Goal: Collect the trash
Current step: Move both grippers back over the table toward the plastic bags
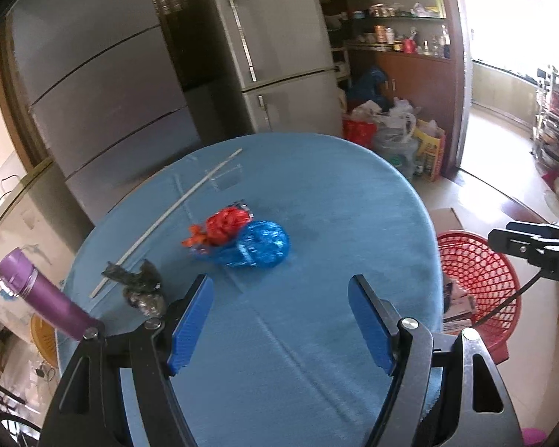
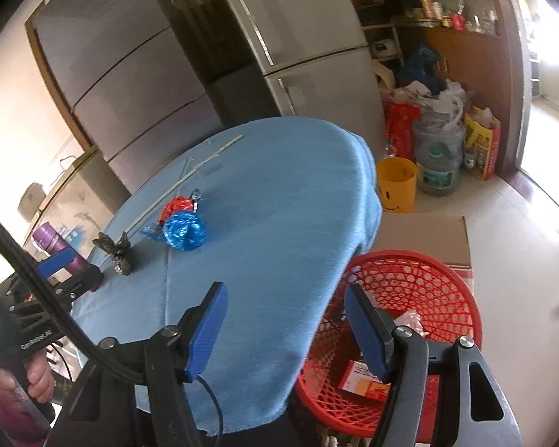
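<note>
A crumpled blue foil wrapper (image 1: 259, 246) and a red foil wrapper (image 1: 220, 228) lie touching each other on the blue tablecloth (image 1: 335, 205). A crumpled black wrapper (image 1: 141, 285) lies to their left. My left gripper (image 1: 279, 294) is open and empty, above the cloth just short of the wrappers. My right gripper (image 2: 285, 301) is open and empty, over the table's right edge and the red mesh basket (image 2: 402, 287). The basket holds a flat orange packet (image 2: 365, 381) and a clear wrapper (image 2: 410, 320). The wrappers also show in the right wrist view: blue (image 2: 184, 232), red (image 2: 175, 205), black (image 2: 119, 251).
A purple flask (image 1: 41, 294) stands at the table's left edge. A thin white stick (image 1: 167, 219) lies on the cloth. Grey fridges (image 1: 272, 48) stand behind. A cardboard box (image 2: 428, 234), a yellow smiley bucket (image 2: 397, 184), a water jug (image 2: 438, 156) and bags sit on the floor at right.
</note>
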`<state>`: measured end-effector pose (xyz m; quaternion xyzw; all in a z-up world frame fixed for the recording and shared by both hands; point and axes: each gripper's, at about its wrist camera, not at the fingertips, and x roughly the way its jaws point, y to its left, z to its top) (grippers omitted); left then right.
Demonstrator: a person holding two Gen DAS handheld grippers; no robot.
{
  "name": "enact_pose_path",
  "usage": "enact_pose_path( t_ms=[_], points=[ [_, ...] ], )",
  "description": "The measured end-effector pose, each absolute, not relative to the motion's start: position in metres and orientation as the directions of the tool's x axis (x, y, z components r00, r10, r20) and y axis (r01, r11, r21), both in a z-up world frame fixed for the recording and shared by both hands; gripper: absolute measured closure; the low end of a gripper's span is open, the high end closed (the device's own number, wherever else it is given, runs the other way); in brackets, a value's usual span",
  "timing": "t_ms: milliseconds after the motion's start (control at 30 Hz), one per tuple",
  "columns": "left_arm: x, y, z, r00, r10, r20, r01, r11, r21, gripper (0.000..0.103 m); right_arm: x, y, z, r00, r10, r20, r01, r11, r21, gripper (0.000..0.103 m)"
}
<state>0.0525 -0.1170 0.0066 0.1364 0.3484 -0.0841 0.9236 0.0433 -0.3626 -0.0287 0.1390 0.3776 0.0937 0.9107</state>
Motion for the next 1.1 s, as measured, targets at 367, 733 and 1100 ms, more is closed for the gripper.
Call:
enact_pose_path(
  t_ms=[367, 733, 1100],
  points=[
    [0.053, -0.07, 0.003, 0.75, -0.001, -0.662, 0.156, 0.972, 0.174, 0.027, 0.063, -0.3, -0.011, 0.682, 0.308, -0.663, -0.177, 0.949, 0.26, 0.034],
    [0.055, -0.04, -0.008, 0.737, 0.021, -0.675, 0.107, 0.983, 0.148, 0.027, 0.082, -0.244, -0.007, 0.658, 0.327, -0.678, -0.264, 0.944, 0.199, 0.034],
    [0.066, -0.02, -0.025, 0.708, 0.043, -0.705, 0.079, 0.987, 0.139, 0.027, 0.101, -0.212, -0.012, 0.632, 0.345, -0.694, -0.314, 0.933, 0.178, 0.034]
  ],
)
